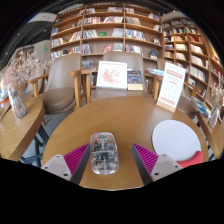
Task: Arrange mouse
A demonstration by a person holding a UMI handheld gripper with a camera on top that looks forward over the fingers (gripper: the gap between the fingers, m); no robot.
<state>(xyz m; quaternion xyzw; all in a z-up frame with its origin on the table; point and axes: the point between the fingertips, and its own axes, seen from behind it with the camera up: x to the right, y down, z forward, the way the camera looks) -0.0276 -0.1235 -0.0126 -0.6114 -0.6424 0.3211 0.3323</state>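
Holding the gripper (pixel 104 162) with its fingers spread, I see the mouse (pixel 104 152) resting on the round table (pixel 70 125) between the pads with gaps either side, and closing off-centre could, I judge, nudge its smooth shell sideways.

gripper (pixel 104 160): fingers standing spread wide | magenta pads (pixel 74 157) facing inward | both fingertips hovering low, pressing on nothing

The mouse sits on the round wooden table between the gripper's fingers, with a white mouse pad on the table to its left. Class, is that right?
Not quite. In the gripper view, the white mouse pad lies to the right of the mouse, not the left. The rest holds: the mouse rests on the round wooden table between the open fingers.
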